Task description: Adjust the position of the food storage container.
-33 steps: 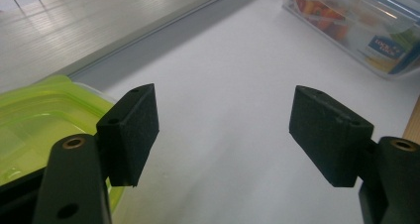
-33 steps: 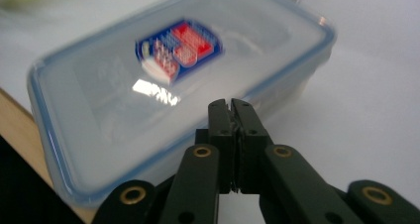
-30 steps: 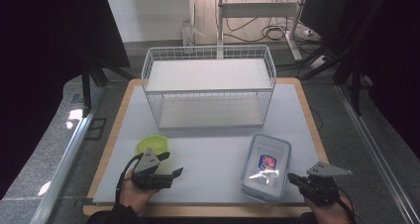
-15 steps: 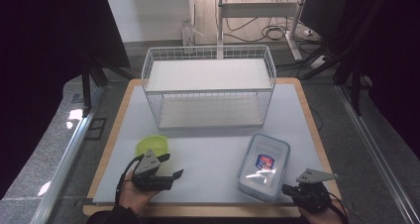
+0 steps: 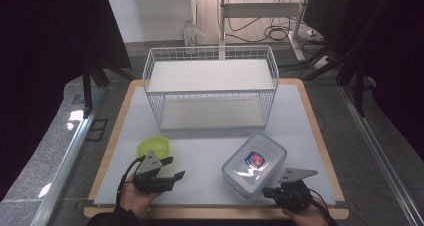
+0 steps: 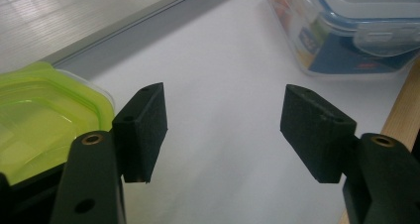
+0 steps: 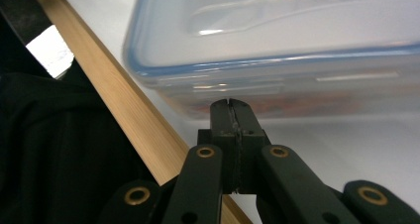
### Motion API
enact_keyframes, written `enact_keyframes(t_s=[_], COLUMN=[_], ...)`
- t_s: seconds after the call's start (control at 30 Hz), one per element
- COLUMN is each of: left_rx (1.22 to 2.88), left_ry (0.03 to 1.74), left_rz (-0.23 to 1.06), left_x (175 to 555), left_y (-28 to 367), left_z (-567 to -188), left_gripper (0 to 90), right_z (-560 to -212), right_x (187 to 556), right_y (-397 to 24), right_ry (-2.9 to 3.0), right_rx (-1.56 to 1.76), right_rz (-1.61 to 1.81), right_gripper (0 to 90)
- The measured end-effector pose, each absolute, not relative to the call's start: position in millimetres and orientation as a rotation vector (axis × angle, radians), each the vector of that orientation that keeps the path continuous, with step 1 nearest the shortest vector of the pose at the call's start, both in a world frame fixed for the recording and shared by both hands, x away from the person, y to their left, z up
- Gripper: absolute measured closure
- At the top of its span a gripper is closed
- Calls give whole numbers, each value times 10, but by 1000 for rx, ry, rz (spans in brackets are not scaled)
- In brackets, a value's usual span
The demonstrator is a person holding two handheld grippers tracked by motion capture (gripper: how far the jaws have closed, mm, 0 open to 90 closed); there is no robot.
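A clear lidded box [image 5: 255,163] with a blue rim and a red-and-blue label lies at the near right of the white mat. My right gripper [image 5: 267,191] is shut, its tips right at the box's near wall [image 7: 277,40], low by the table; I cannot tell whether they touch it. In the right gripper view, the right gripper [image 7: 231,107] has its pads pressed together with nothing between them. My left gripper [image 5: 172,168] rests at the near left, open; its jaws have just been closing a little with nothing between them. A green lidded tub [image 5: 154,148] sits just behind it and appears as the tub [image 6: 39,115] beside the left gripper [image 6: 223,130].
A white wire basket rack [image 5: 210,86] with two shelves stands at the back middle of the table. The wooden table edge [image 7: 124,110] runs close beside my right gripper. In the left gripper view the clear box [image 6: 346,30] lies ahead across bare white mat [image 5: 210,151].
My right gripper has moved left and down toward the near edge, ending at the clear box's near corner. The box looks turned slightly. The left hand has stayed in place.
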State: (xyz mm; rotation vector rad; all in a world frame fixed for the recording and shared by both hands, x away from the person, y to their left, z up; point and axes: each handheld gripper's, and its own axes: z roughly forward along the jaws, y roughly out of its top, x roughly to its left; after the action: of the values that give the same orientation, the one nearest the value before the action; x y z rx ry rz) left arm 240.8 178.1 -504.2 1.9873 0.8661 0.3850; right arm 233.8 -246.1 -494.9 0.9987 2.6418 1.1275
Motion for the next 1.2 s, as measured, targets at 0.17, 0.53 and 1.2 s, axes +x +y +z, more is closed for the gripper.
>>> enact_keyframes(t_s=[0.17, 0.53, 1.2], left_rx=[1991, 1996, 2025], left_ry=[867, 871, 858], left_rz=[381, 365, 310], left_x=[2406, 2405, 2462], left_y=[1778, 1790, 1652], left_z=[-5041, -5036, -5060], left_gripper=[367, 408, 599], right_z=[-4971, -5045, -4729], right_x=[2408, 2554, 2655], right_y=[-2244, -1738, -2063], right_ry=[2676, 2732, 2492], right_rx=[929, 773, 878], right_rz=[1144, 1066, 1139], right_gripper=[899, 898, 898])
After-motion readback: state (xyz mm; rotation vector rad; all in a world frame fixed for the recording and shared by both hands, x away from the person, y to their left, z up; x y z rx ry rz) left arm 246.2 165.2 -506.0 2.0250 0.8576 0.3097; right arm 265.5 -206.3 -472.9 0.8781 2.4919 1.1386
